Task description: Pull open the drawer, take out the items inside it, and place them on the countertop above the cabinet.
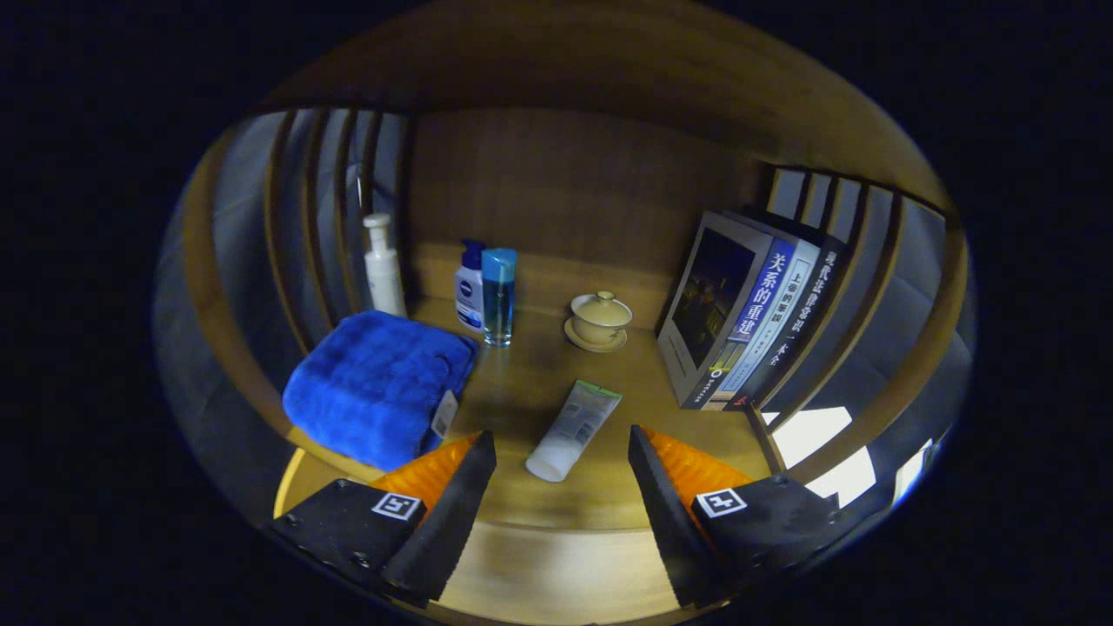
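The tool (562,452) hangs with its fingers spread apart, gripping nothing. A white tube (574,430) lies on the table (522,391) between and just ahead of the fingertips (cap end nearest). A folded blue towel (378,387) sits left; bottles (487,296), a lidded cup (600,320) and leaning books (748,313) stand beyond.

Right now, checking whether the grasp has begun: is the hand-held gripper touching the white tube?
Apart. The gripper view shows the hand-held gripper open, with bare wood between each finger and the white tube lying between them.
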Demonstrator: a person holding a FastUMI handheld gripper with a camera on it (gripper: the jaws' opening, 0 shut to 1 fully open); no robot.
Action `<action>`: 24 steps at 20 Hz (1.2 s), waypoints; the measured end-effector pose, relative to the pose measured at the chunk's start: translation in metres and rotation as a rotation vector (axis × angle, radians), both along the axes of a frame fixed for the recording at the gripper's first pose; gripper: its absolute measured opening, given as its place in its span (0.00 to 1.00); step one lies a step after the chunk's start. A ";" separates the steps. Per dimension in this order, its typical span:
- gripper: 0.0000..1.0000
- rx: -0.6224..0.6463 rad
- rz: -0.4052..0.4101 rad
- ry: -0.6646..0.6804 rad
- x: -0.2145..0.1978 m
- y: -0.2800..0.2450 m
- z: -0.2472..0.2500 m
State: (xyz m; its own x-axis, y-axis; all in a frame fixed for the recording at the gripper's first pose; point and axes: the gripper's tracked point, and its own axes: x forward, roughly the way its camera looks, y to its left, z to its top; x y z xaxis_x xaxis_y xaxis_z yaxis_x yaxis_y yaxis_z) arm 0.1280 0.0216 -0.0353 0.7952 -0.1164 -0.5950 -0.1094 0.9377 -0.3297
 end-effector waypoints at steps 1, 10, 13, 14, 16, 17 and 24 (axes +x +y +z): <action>0.99 0.017 0.001 -0.009 -0.012 0.002 0.002; 0.99 0.132 -0.030 -0.113 -0.115 -0.008 0.014; 0.99 0.131 -0.036 -0.171 -0.145 -0.015 0.011; 0.99 0.113 -0.038 -0.183 -0.155 -0.020 0.008; 0.99 0.093 -0.040 -0.216 -0.176 -0.023 0.005; 0.99 0.096 -0.039 -0.239 -0.185 -0.022 0.003; 0.99 0.148 -0.025 -0.273 -0.236 -0.009 -0.028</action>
